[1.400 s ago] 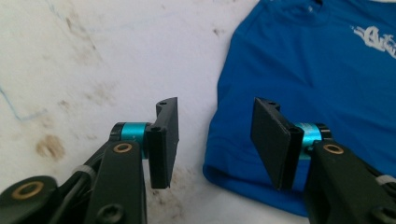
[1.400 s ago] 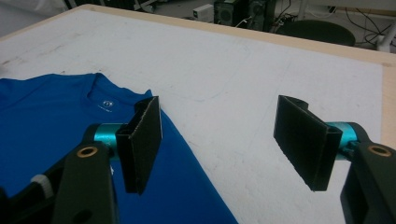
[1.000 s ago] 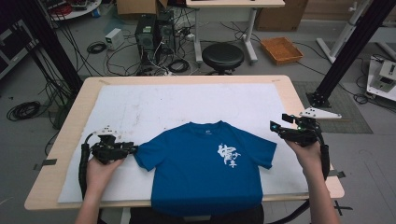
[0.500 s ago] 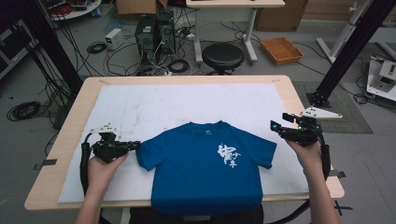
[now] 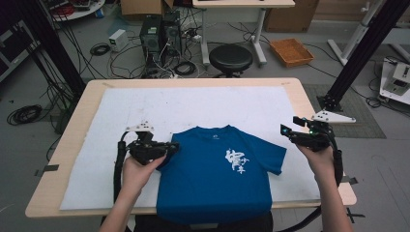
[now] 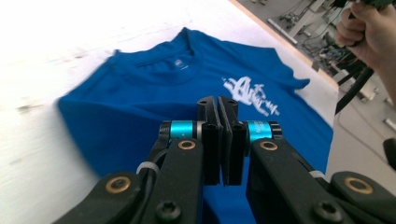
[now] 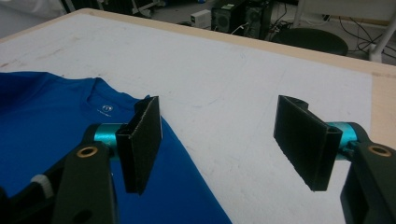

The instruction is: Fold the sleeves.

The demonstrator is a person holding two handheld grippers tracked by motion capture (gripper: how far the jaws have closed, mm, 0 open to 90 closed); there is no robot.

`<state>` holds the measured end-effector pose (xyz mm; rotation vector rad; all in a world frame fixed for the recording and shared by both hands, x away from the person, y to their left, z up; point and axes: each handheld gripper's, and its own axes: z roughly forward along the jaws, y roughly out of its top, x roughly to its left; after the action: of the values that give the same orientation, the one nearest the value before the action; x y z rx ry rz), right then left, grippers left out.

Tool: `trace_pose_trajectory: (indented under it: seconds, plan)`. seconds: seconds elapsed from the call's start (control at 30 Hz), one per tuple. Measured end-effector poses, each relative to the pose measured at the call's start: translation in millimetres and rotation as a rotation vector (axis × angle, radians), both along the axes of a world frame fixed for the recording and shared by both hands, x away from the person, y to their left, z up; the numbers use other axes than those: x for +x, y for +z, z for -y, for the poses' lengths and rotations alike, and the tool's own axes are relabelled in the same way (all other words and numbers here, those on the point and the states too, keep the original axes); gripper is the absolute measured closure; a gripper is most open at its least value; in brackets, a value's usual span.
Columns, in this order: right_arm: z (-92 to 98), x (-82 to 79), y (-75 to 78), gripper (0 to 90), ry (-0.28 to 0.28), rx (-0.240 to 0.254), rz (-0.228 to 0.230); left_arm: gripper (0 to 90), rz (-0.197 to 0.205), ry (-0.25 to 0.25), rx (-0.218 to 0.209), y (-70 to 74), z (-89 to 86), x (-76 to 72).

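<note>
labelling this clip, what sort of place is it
Probably a lab or workshop set up for recording: a wooden table with a white mat, computer towers with tangled floor cables, black rig frames.

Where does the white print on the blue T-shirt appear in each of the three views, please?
High view: white print on the shirt's chest, right of centre.
Left gripper view: print just above the shut left claw, upper middle.
Right gripper view: cannot make it out.
Shared landmark: the shirt's collar.
</note>
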<state>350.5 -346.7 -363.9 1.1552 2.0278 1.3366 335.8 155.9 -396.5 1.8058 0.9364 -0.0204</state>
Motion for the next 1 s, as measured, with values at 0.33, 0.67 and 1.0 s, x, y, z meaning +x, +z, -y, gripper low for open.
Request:
trace_pose_trajectory:
  seconds: [0.33, 0.67, 1.0]
  plan:
    - [1.8, 0.6, -3.0, 32.3, -0.006, -0.008, -0.009, 86.2, -0.034, -0.029, -0.015, -20.9, 45.9, 14.0]
    - [3.7, 0.5, -5.9, 32.3, -0.019, -0.012, -0.010, 51.9, 0.074, 0.016, -0.033, -12.9, 29.7, 9.6]
    - [19.9, -8.6, -30.4, 45.1, -0.105, 0.002, -0.096, 43.2, 0.251, 0.173, 0.149, -2.2, -34.2, -10.2]
